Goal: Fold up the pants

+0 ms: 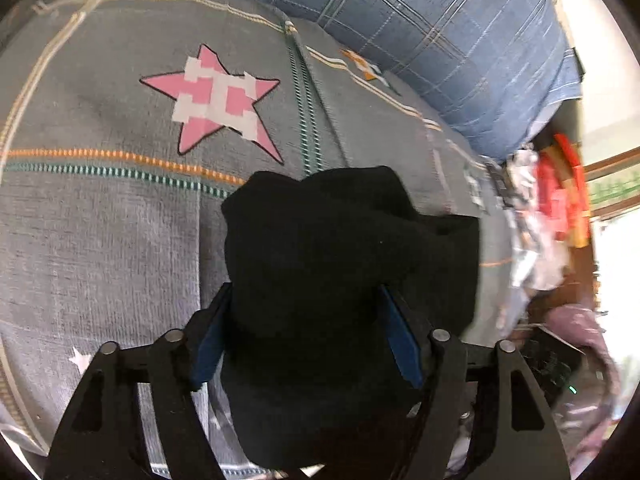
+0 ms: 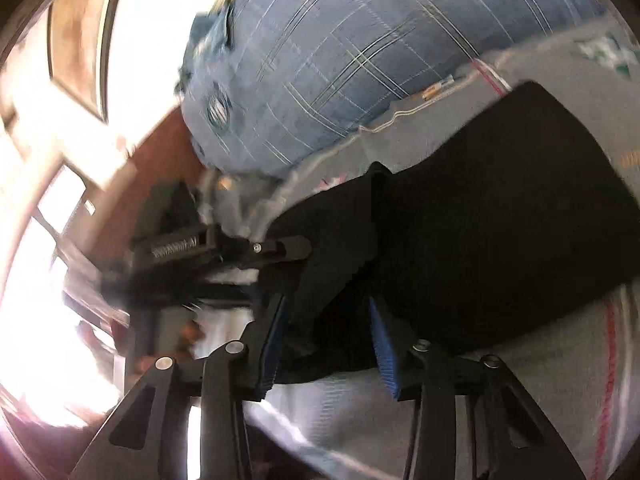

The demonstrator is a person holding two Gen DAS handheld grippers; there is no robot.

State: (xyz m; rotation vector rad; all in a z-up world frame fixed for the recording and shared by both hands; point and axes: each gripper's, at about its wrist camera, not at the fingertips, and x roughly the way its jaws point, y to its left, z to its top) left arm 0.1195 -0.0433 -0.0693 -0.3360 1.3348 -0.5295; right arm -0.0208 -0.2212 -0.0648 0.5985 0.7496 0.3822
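Note:
The black pants (image 1: 340, 264) are bunched up in my left gripper (image 1: 306, 312), whose blue-padded fingers (image 1: 208, 344) are shut on the cloth and hold it above the grey bedspread (image 1: 100, 220). In the right wrist view the pants (image 2: 500, 220) stretch away to the right over the bed. My right gripper (image 2: 324, 320) is shut on a black edge of them, with cloth filling the gap between its blue pads (image 2: 384, 344). The left gripper's body (image 2: 208, 248) shows just left of it.
A blue plaid pillow (image 1: 460, 40) lies along the far side of the bed and also shows in the right wrist view (image 2: 340, 60). A pink star (image 1: 216, 100) is printed on the bedspread. Cluttered red and white items (image 1: 552, 200) lie past the bed's right edge. Bright windows (image 2: 48, 200) are at left.

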